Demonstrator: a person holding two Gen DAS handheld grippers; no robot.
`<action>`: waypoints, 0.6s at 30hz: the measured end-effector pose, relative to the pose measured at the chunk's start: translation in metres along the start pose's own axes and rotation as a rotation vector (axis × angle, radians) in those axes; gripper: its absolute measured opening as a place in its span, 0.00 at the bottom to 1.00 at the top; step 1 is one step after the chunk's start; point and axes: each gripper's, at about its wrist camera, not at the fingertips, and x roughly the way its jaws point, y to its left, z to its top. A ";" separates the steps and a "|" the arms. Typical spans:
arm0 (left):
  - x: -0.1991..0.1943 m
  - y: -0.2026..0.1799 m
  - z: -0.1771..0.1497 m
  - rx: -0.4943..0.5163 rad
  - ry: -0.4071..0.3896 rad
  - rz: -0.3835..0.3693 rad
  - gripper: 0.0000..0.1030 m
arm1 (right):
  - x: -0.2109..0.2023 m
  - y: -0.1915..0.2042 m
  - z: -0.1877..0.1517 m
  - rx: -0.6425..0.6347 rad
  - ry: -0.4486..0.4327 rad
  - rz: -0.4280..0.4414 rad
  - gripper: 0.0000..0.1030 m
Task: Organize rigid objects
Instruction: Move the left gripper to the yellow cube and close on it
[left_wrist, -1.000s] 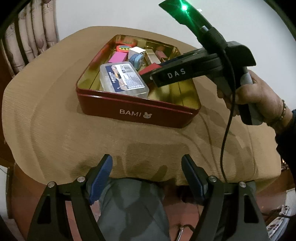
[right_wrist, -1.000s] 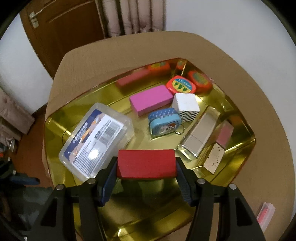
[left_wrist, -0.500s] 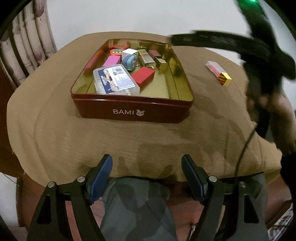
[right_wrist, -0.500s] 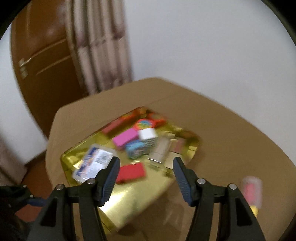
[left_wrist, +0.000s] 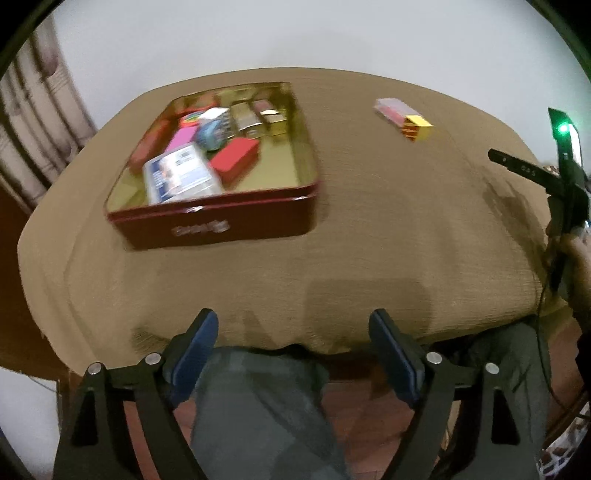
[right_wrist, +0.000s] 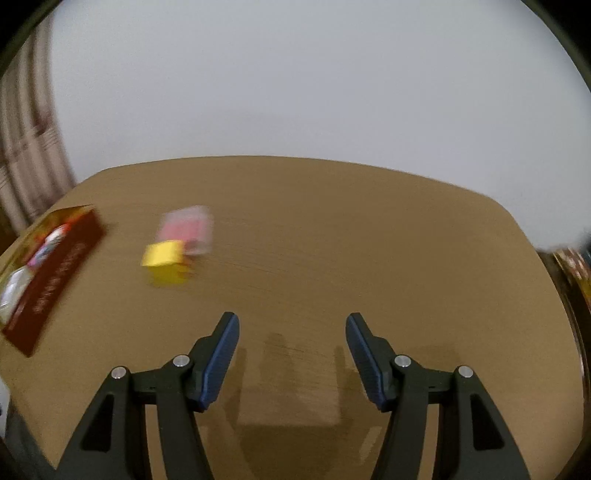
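The two things not yet put away, a yellow block (right_wrist: 164, 267) and a clear pink case (right_wrist: 186, 230), lie together out on the brown tablecloth (right_wrist: 332, 240), the block touching the near end of the case. In the right wrist view they sit ahead and to the left of the right tongs (right_wrist: 291, 350), with bare cloth between; the picture is smeared, so the finer edges are hard to tell. The red tin (left_wrist: 218, 221), already holding a red block (left_wrist: 236, 160), a clear box (left_wrist: 181, 177) and other small things, stands further left again, well apart from the pair.

The right tongs are spread with nothing between the blue pads. The left tongs (left_wrist: 291, 354) hang over the near edge of the table above the person's knee, their jaws opening, also with nothing in them.

The right hand is plainly the nearer one; the left sits far off on the near side. In the left wrist view the case and block form one line running from far left to near right, so I judge the tongs will need to swing left and turn to straddle the block across that line, not along it
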 end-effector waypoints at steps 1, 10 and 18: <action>0.000 -0.005 0.003 0.008 -0.001 -0.006 0.78 | 0.003 -0.012 -0.003 0.025 0.003 -0.028 0.60; 0.012 -0.074 0.078 0.111 -0.069 -0.076 0.85 | 0.004 -0.044 -0.005 0.162 -0.028 0.025 0.61; 0.067 -0.112 0.151 0.063 0.024 -0.101 0.85 | -0.009 -0.056 -0.010 0.195 -0.080 0.112 0.67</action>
